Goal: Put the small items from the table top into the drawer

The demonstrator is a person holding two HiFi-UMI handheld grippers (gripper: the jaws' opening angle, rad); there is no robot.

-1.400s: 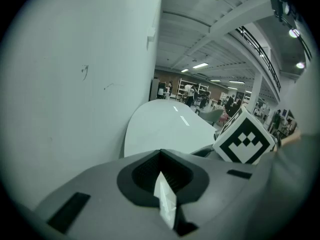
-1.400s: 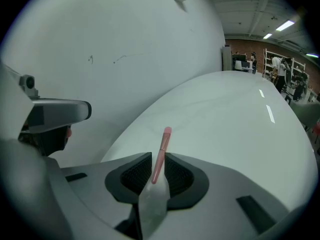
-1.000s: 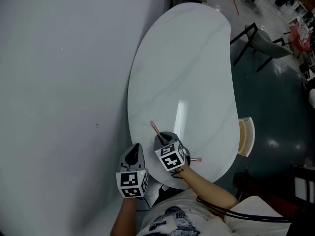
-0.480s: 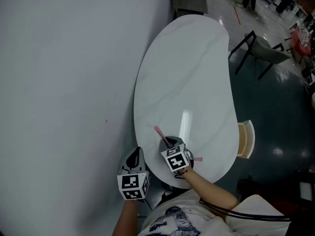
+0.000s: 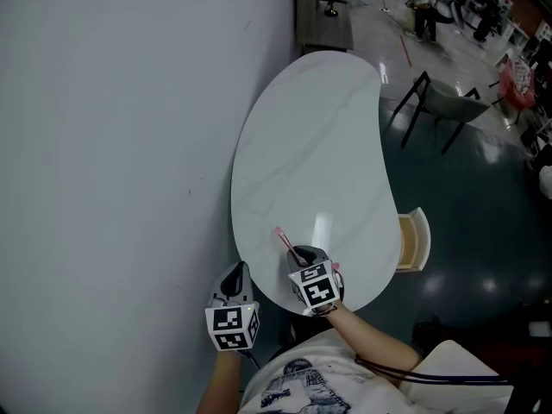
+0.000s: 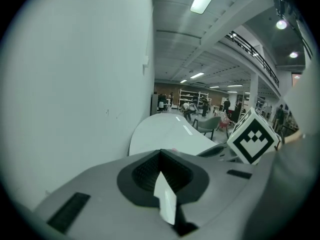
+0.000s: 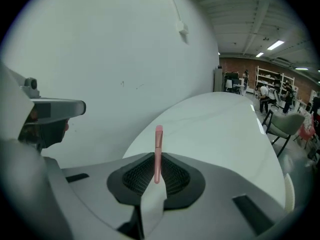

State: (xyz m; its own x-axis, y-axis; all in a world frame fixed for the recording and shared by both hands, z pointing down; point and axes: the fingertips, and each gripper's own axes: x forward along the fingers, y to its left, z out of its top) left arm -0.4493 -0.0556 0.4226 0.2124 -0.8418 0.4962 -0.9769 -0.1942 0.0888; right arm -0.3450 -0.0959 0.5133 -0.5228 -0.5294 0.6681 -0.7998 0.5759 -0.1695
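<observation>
The drawer (image 5: 413,241) stood open off the worktop's (image 5: 310,145) right edge, right of centre in the head view; its contents could not be made out. At the bottom, the left gripper (image 5: 233,276) hung off the near rim beside the wall (image 5: 112,162), fingers (image 6: 140,176) together. Just right of it, the right gripper (image 5: 298,255) tilted down over the near rim. Its fingers (image 7: 177,180), having just been closing, clamped the pink stick (image 5: 283,238), which poked up-left above the worktop. Farther off, a chair (image 5: 448,102) stood at upper right.
</observation>
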